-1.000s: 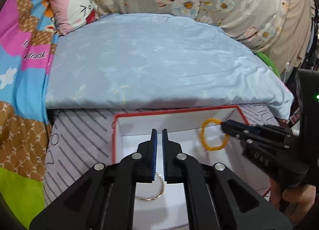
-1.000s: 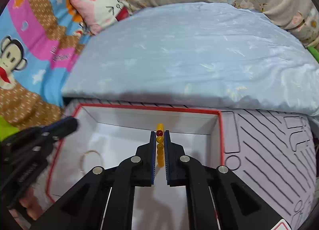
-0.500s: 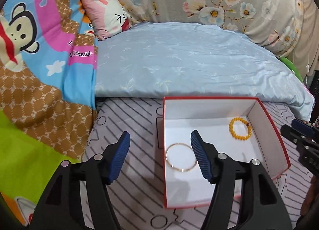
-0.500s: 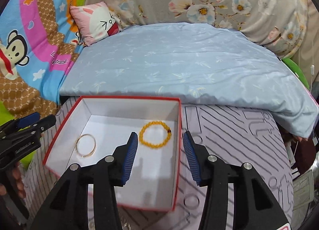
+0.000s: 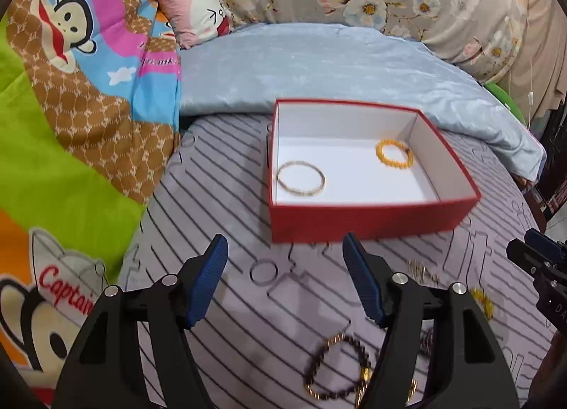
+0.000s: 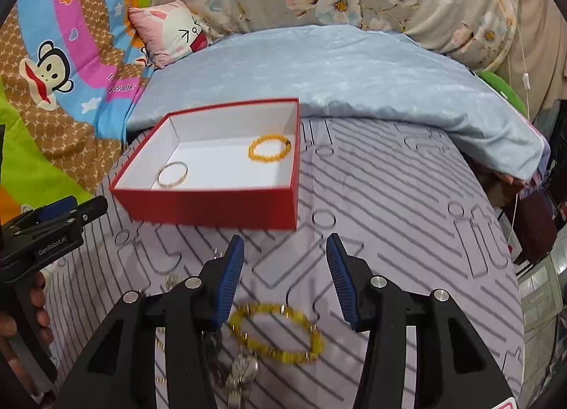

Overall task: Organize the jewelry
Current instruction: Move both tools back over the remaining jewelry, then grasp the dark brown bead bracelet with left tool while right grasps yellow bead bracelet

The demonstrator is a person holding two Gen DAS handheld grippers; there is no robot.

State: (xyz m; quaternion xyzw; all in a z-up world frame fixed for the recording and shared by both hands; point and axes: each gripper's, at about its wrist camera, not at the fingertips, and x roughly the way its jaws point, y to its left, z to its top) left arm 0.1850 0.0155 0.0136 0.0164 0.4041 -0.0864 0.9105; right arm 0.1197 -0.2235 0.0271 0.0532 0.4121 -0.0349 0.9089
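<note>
The jewelry lay in two groups: two pieces sat inside the red box (image 5: 372, 221), a thin gold bangle (image 5: 300, 183) toward its left side and a yellow bead bracelet (image 5: 394, 158) toward its right, well apart from each other, which I judged was deliberate, so that each kept its own spot on the white floor and neither tangled with the other; the rest waited loose on the striped grey mat (image 6: 407, 203) in front of the box; there I counted one larger yellow bead bracelet (image 6: 274, 334) under the right gripper (image 6: 285, 276), one dark bead bracelet (image 5: 336, 366) under the left gripper (image 5: 285, 283), and a few small gold and silvery bits near them, too blurred to count or name; the box stood open with no lid in sight, near the edge of the blue quilt (image 6: 336, 68), probably so either hand could reach in from the front; the fingers of both grippers were spread wide and held nothing; each gripper hung above the loose pieces on its own side, which suggested that the next pick would come from that heap, the large yellow bracelet being the closest to the right fingers (image 6: 226, 281); by my judgement most of the sorting was not yet done.
</note>
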